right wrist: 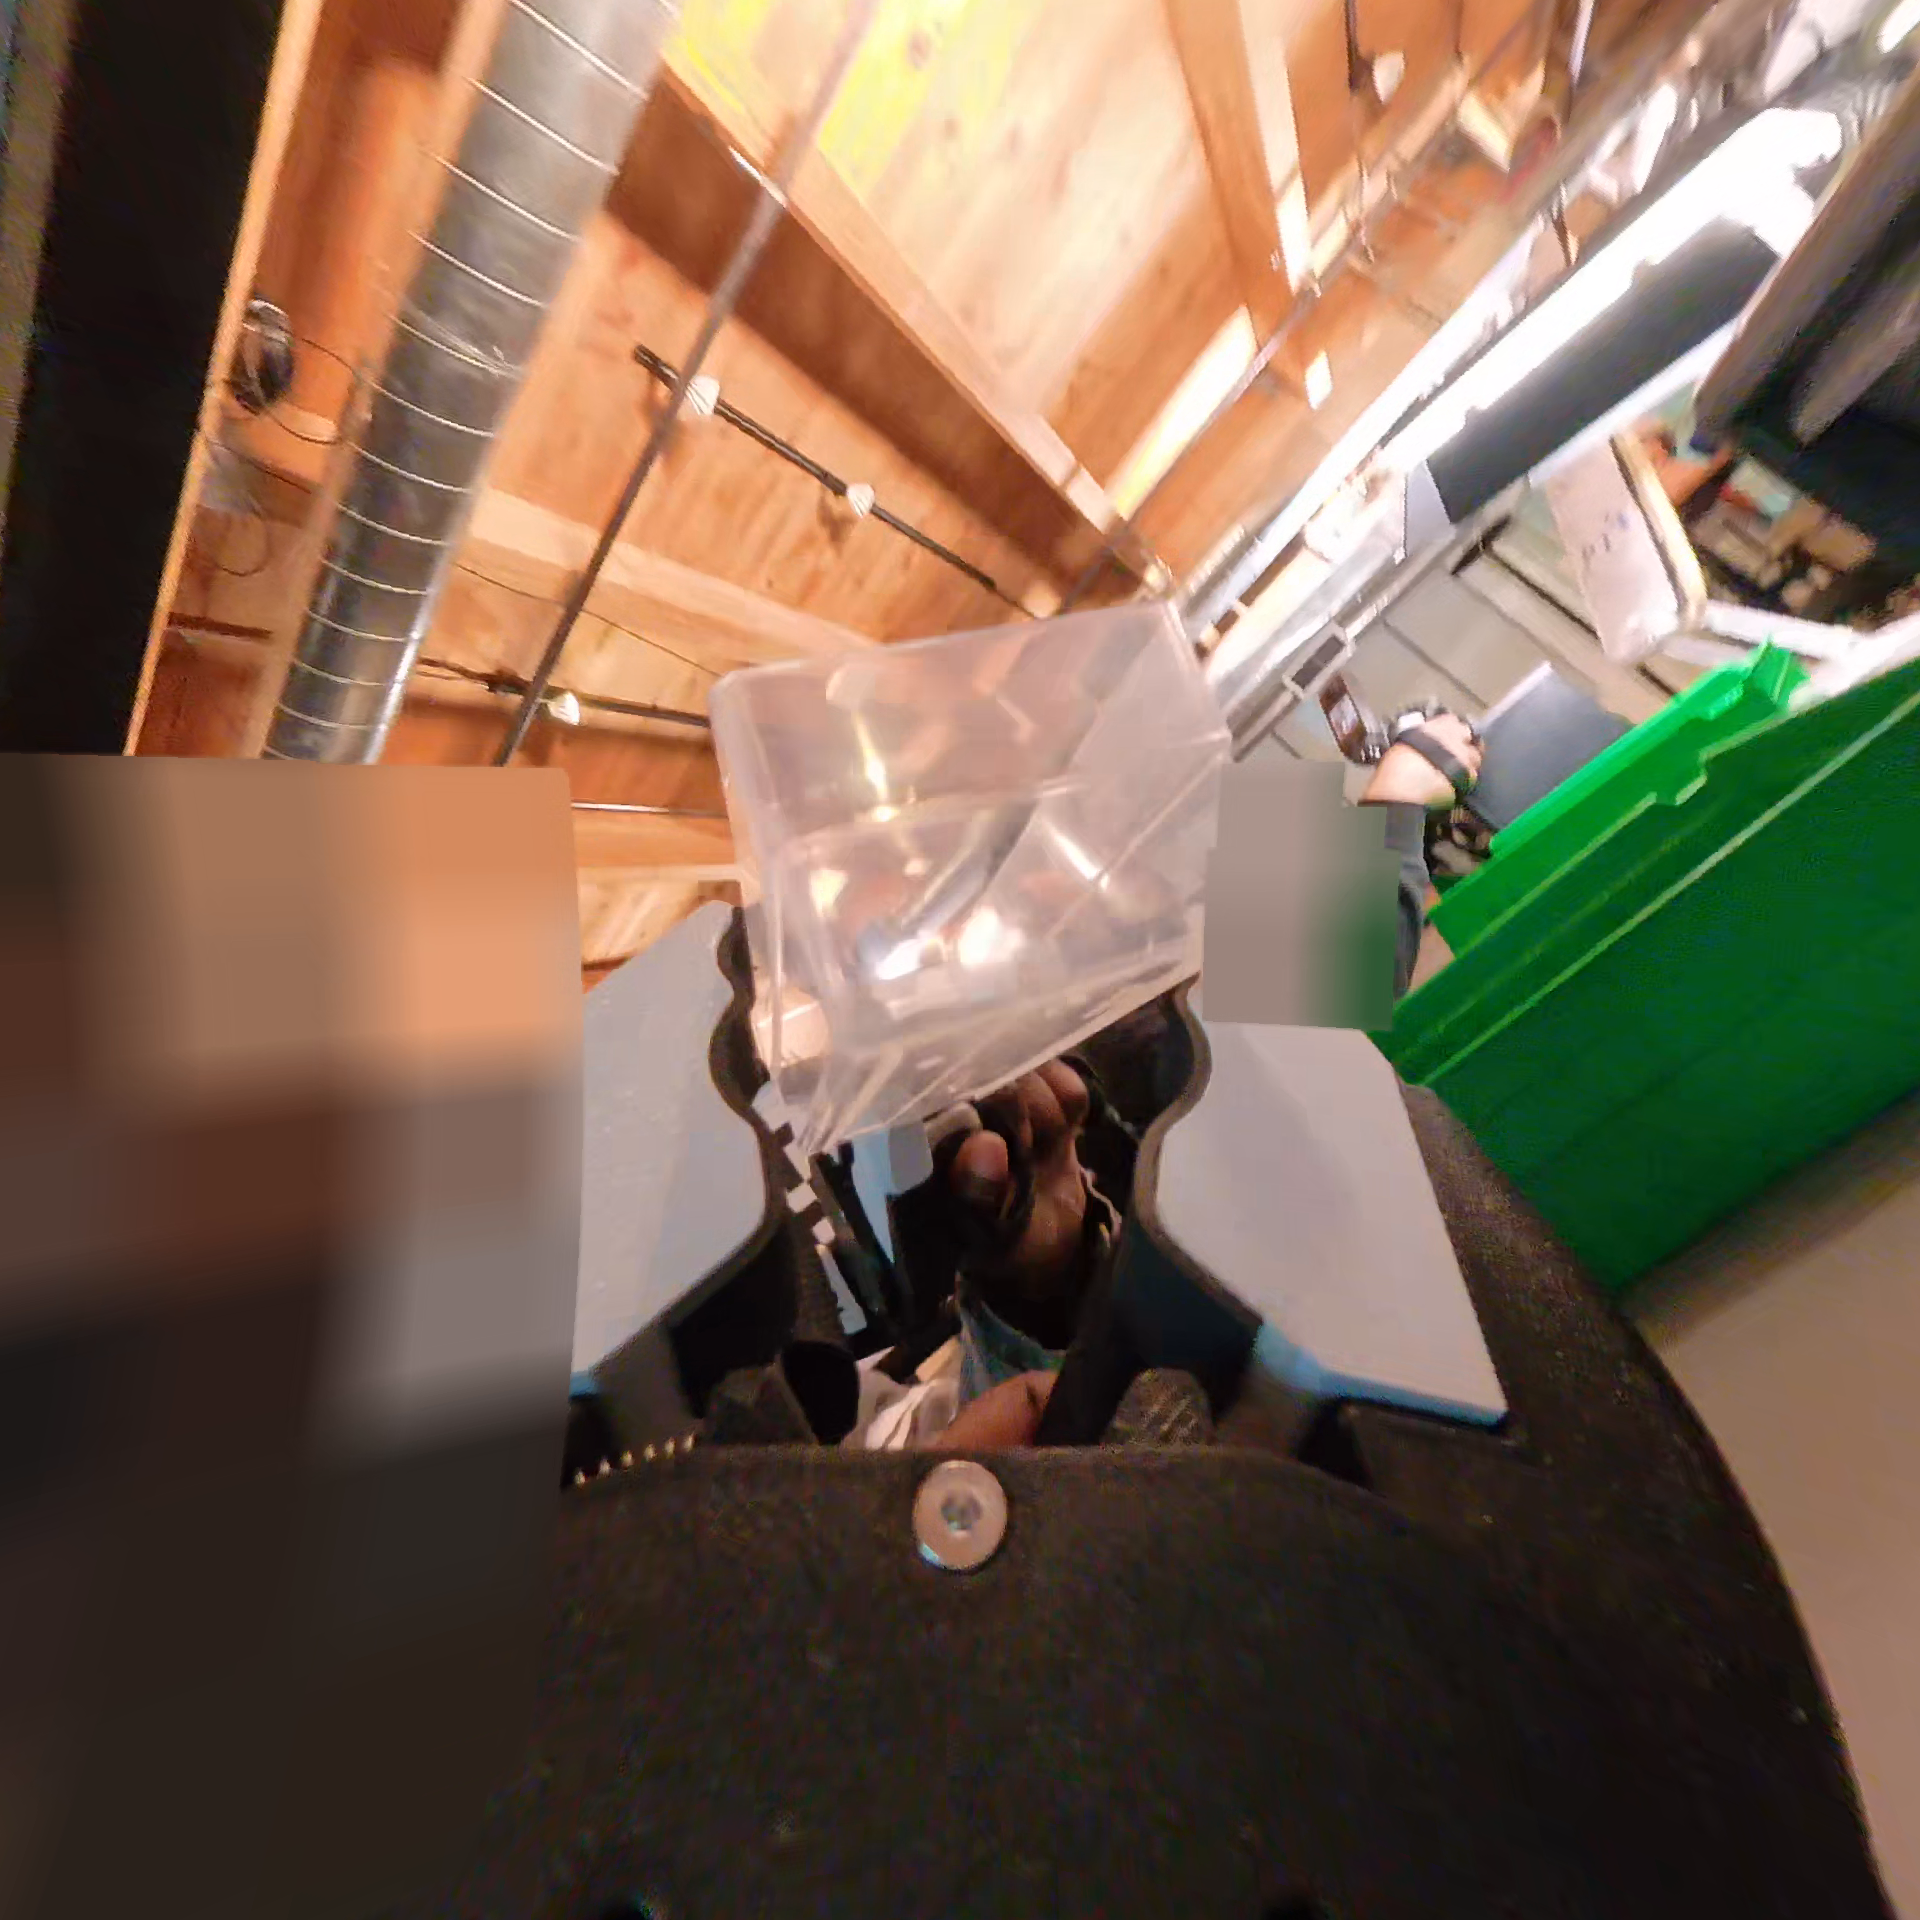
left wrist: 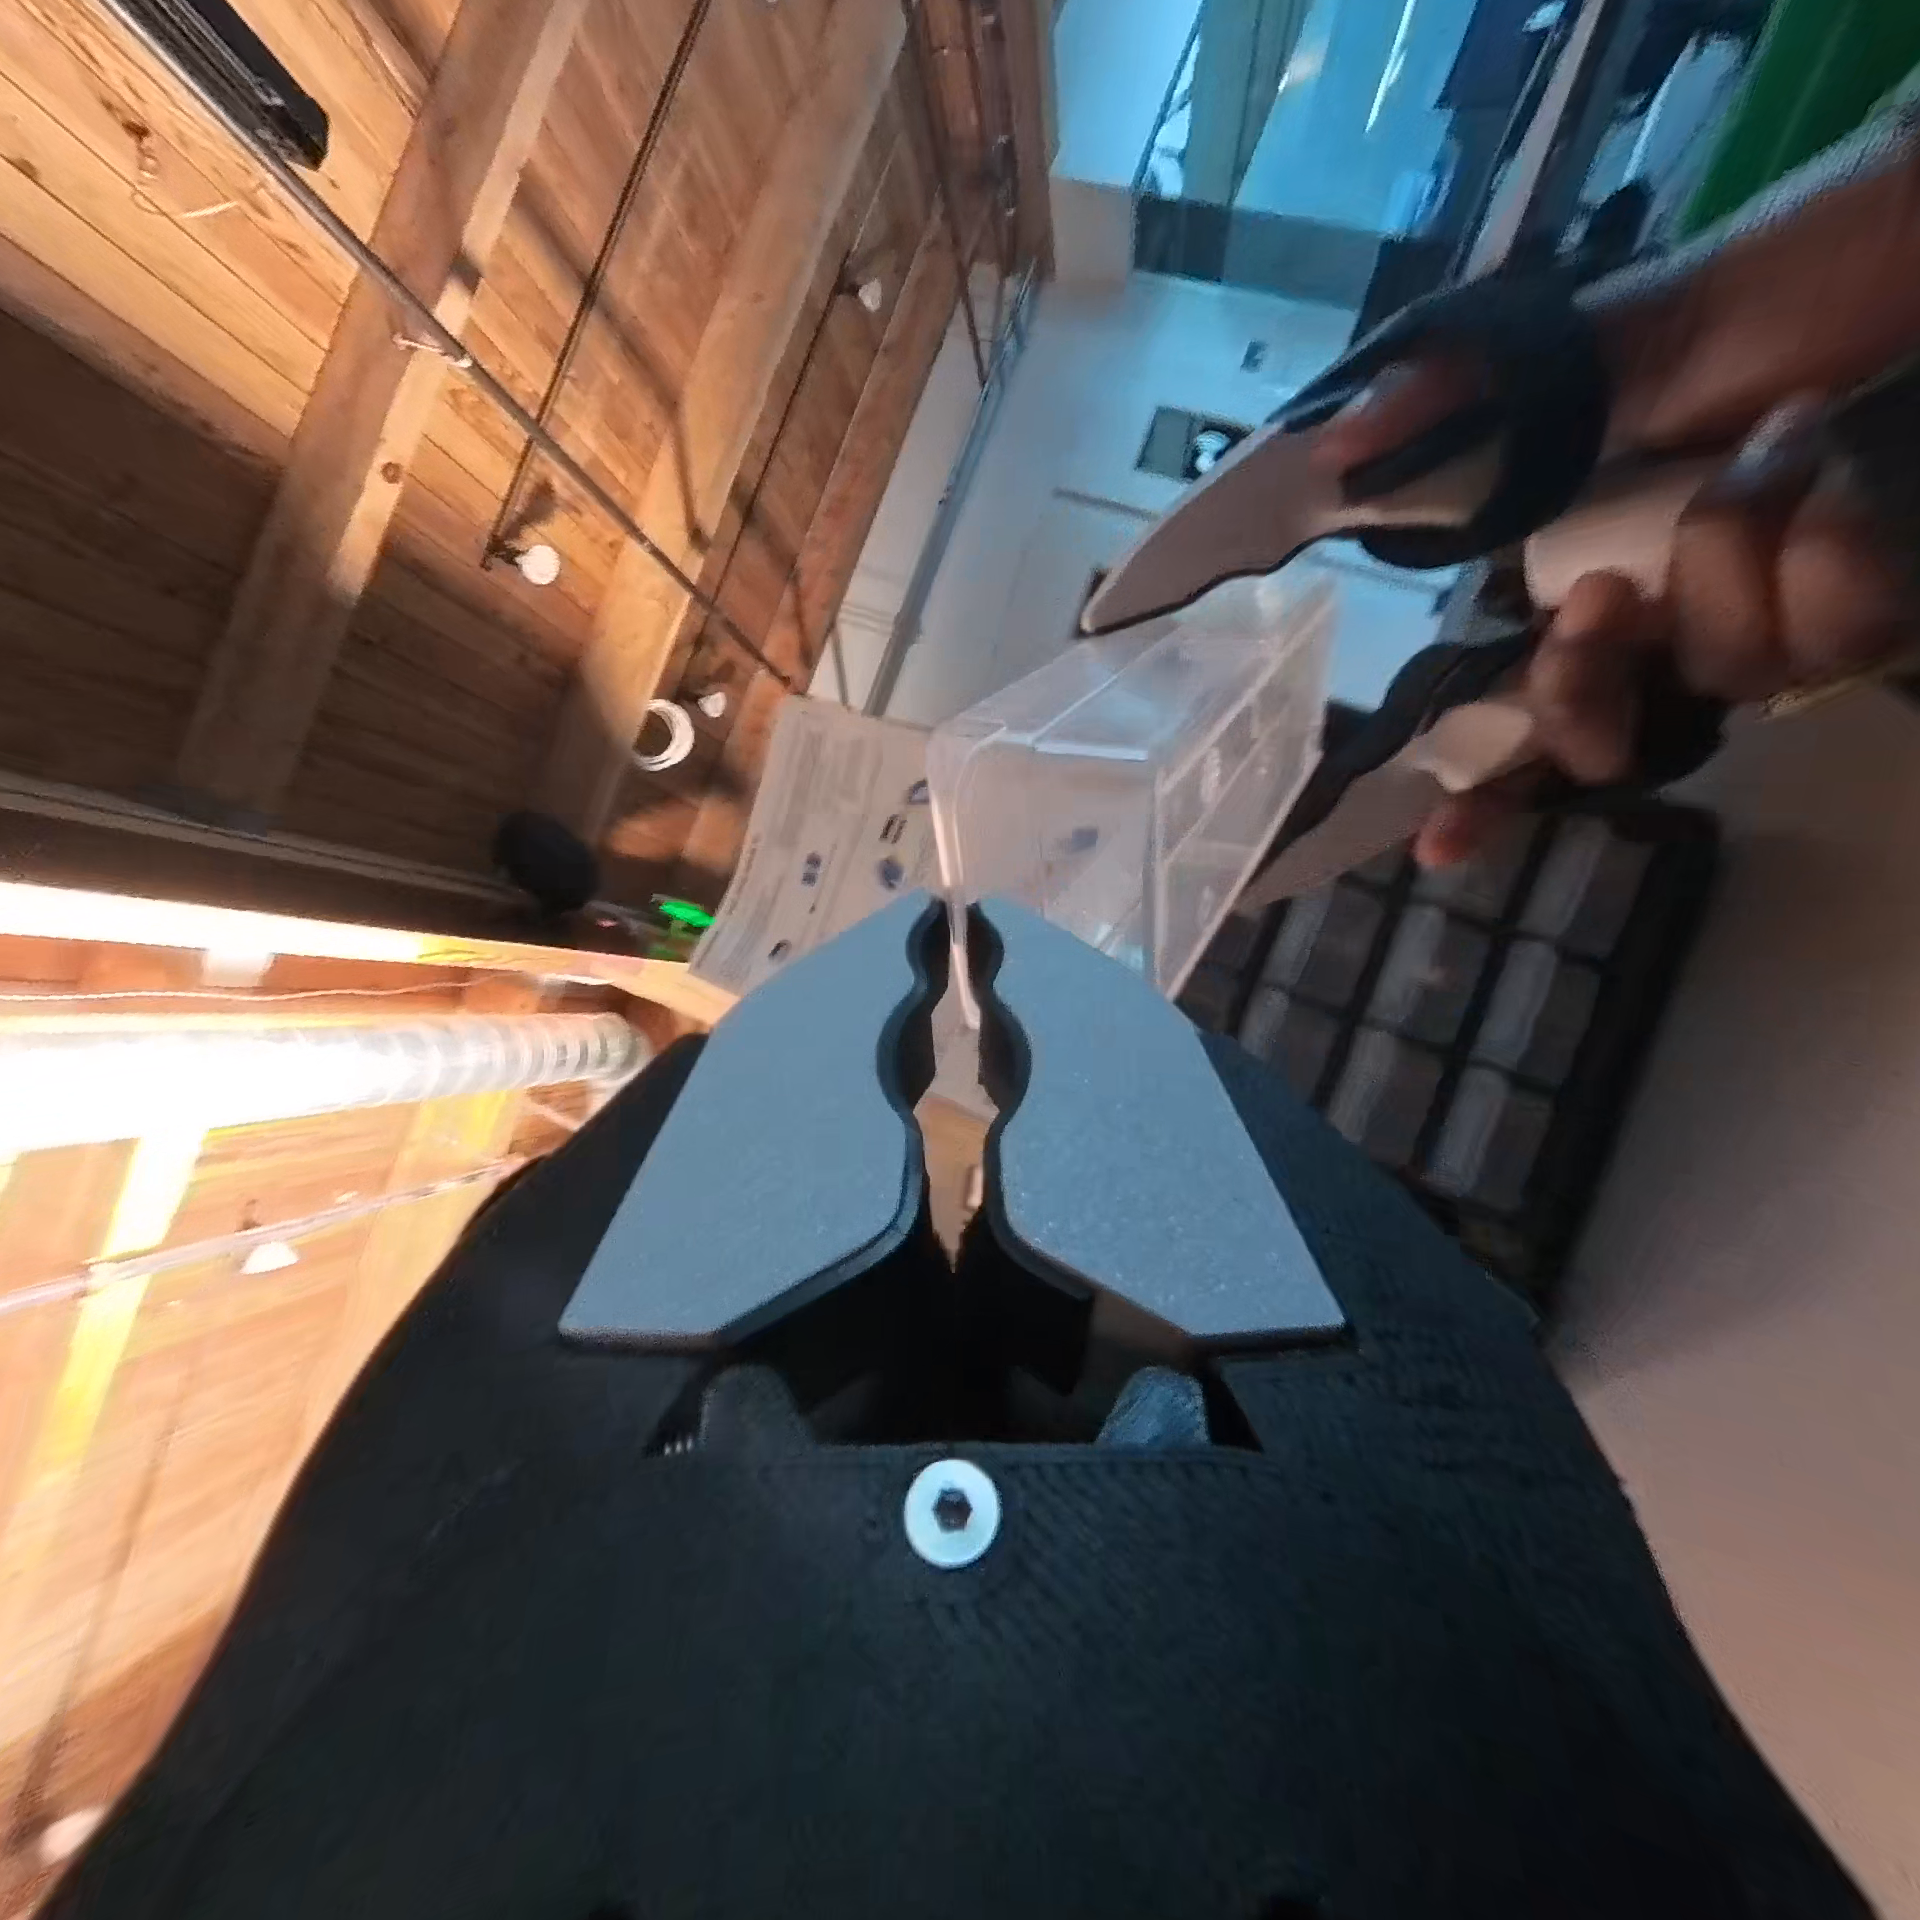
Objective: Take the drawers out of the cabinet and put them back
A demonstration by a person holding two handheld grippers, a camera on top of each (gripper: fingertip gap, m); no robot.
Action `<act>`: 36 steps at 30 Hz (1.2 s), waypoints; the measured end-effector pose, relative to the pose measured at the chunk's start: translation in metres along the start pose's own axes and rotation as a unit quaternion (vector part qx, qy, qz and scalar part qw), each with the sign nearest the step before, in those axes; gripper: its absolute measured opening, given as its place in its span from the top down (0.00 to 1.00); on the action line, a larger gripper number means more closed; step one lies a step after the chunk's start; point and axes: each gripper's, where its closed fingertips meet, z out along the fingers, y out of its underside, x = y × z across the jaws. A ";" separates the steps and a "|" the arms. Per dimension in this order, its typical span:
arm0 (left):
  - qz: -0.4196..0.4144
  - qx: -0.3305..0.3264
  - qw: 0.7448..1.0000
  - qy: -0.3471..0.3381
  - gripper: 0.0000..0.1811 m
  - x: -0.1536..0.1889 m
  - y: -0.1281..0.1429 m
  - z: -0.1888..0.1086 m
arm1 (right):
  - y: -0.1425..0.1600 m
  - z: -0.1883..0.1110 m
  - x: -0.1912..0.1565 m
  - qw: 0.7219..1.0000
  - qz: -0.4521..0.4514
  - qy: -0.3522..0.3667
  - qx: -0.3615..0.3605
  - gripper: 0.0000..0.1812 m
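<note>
A clear plastic drawer is held up in the air, away from the cabinet. My left gripper is shut on the drawer's thin front lip. My right gripper shows beyond it, jaws wide apart, one finger on each side of the drawer's far end. In the right wrist view the drawer sits between the spread fingers of my right gripper. It touches the left finger; contact with the right finger is unclear. The black cabinet, full of small drawers, lies below on the beige table.
A printed paper sheet stands beyond the drawer. Green bins stand to the right. A person is farther back. Wooden beams and a metal duct are overhead.
</note>
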 end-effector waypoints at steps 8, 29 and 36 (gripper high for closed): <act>0.043 -0.074 0.993 -0.085 0.99 -0.035 0.035 -0.024 | 0.024 -0.010 0.038 0.985 0.054 0.128 -0.101 0.60; 0.168 -0.058 0.975 -0.132 0.99 0.006 0.008 -0.016 | 0.023 0.021 0.055 0.980 0.125 0.130 -0.083 0.44; -0.203 -0.078 0.974 -0.066 0.86 0.022 0.025 -0.016 | -0.012 0.021 0.042 0.994 0.059 0.087 -0.030 0.65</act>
